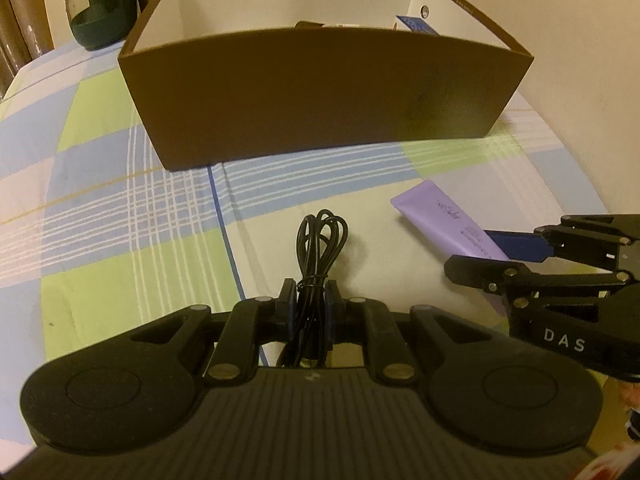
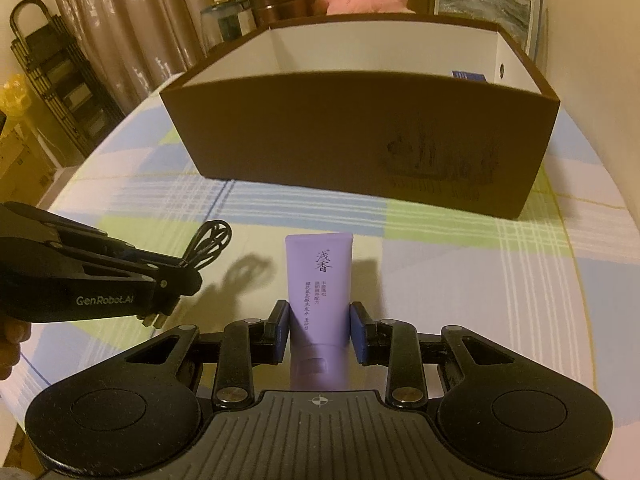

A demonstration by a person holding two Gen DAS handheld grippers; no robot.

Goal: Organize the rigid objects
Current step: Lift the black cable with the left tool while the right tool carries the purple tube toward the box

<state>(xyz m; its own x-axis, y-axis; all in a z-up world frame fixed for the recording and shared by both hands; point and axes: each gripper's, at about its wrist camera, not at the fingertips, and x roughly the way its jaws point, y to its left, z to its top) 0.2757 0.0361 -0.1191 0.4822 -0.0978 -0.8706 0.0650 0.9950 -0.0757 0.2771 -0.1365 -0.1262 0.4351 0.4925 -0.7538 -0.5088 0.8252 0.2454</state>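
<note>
Through our left wrist camera, the left gripper [image 1: 311, 300] has its jaws pinched on a bundled black cable [image 1: 318, 252]. The bundle runs straight between the blue pads [image 1: 330, 312], its tied waist right at the fingertips and its loops fanning out toward 12 o'clock above the checked tablecloth [image 1: 120, 208]. Beyond it, also at 12 o'clock, stands the brown cardboard box [image 1: 312, 96], open at the top with white inner walls; a blue item [image 1: 416, 24] peeks over its near wall at the far right.

Through our right wrist camera, the right gripper [image 2: 319, 320] straddles a lilac tube [image 2: 320, 276] that lies on the cloth with its crimped end toward 12 o'clock and its cap end toward 6 o'clock, under the gripper body. The left pad touches the tube's side; the right pad stands just beside it with a sliver of gap, so we see no firm squeeze and cannot tell whether the tube is truly gripped. The tube sits centred between the fingers. At 9 o'clock in this view, the left gripper shows with the cable loops sticking up past its tips.
</note>
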